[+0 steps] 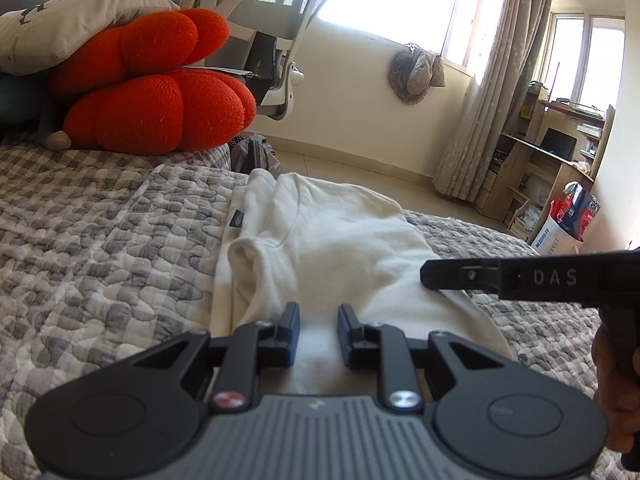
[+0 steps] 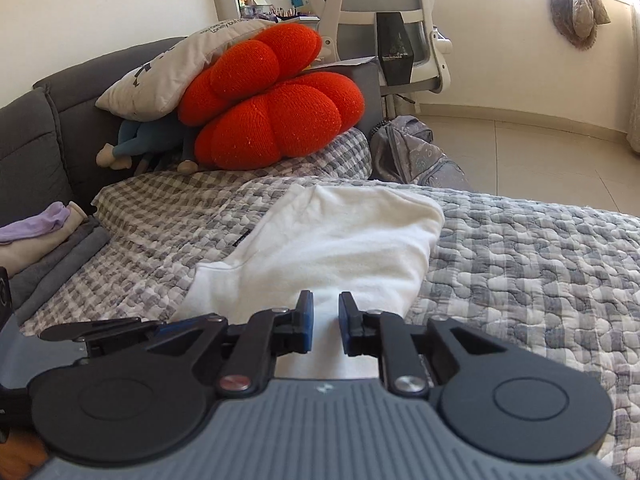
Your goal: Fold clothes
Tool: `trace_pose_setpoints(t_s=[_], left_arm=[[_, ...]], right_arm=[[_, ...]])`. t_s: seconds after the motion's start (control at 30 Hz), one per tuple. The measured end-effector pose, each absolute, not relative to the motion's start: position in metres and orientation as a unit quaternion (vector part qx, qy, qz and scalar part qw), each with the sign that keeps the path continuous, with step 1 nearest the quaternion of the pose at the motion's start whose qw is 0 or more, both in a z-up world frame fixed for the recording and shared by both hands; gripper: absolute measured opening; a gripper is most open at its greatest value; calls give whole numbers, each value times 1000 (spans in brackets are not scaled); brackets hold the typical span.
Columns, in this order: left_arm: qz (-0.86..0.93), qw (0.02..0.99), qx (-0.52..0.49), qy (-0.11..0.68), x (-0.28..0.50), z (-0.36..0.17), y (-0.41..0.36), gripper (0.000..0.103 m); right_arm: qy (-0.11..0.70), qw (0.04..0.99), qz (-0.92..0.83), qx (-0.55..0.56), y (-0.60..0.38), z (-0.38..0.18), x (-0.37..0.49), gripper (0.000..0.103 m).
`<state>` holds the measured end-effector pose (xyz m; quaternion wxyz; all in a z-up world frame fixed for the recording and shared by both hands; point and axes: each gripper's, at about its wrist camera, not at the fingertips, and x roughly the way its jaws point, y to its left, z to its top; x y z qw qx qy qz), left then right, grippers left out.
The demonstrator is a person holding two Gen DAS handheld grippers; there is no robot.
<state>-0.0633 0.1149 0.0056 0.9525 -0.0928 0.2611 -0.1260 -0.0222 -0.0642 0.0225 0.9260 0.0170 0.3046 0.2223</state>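
White sweatshirt is lying partly folded on the bed, on top of the grey-and-white checked quilt, with one side flipped in over the body and a little dark label poking out at its edge. Behind it at the head end there's a big orange knitted cushion with a beige printed pillow leaning on it, and a white office chair past the edge of the bed. The right wrist view also catches a grey backpack on the floor and a small stack of folded clothes off to the side of the quilt. Left gripper sits low over the near end of the sweatshirt, jaws apart with fabric showing in the gap, not pinching anything. Right gripper is just beside it over the same near end, jaws apart too, nothing held.
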Motion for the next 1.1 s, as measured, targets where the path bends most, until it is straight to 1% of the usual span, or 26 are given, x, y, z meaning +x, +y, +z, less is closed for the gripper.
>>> trace_pose_setpoints(t_s=[0.1, 0.17, 0.2, 0.3, 0.33, 0.4, 0.5, 0.6, 0.73, 0.83, 0.9, 0.97, 1.0, 1.03, 1.07, 1.1], left_arm=[[-126, 952, -93, 262, -64, 6, 115, 22], [-125, 952, -94, 262, -64, 6, 115, 22], [-125, 952, -94, 262, -64, 6, 115, 22], [-126, 952, -95, 262, -63, 6, 116, 22], [-126, 952, -95, 262, -63, 6, 115, 22], [-125, 952, -95, 263, -63, 6, 115, 22], [-124, 952, -95, 263, -64, 6, 116, 22], [-123, 952, -95, 262, -64, 6, 116, 22], [-120, 951, -101, 267, -63, 9, 121, 22], [-91, 955, -81, 271, -67, 14, 128, 22], [-83, 952, -95, 278, -68, 18, 139, 20], [-72, 950, -112, 284, -67, 22, 150, 20], [-59, 949, -117, 286, -66, 26, 155, 32], [-46, 949, -122, 288, -64, 30, 159, 38], [-42, 949, -127, 286, -63, 33, 162, 42], [-51, 946, -137, 288, -60, 35, 165, 43]], right_arm=[[294, 931, 216, -3, -61, 18, -30, 20], [303, 929, 212, -1, -61, 29, -33, 23], [304, 928, 214, 0, -61, 31, -37, 26], [308, 927, 215, -6, -62, 28, -47, 29], [311, 926, 213, 1, -64, 25, -47, 38], [316, 925, 211, 22, -70, 18, -46, 51], [325, 921, 209, 54, -79, 9, -43, 60], [333, 916, 206, 85, -87, -1, -41, 60], [325, 919, 205, 85, -87, -3, -45, 60], [320, 921, 207, 84, -88, -4, -48, 60], [316, 923, 206, 82, -89, -5, -49, 60], [313, 923, 207, 85, -90, -6, -49, 60], [312, 923, 207, 86, -90, -6, -48, 60], [311, 923, 207, 87, -90, -6, -49, 60], [310, 924, 207, 87, -90, -6, -49, 60], [309, 924, 207, 88, -91, -6, -49, 60]])
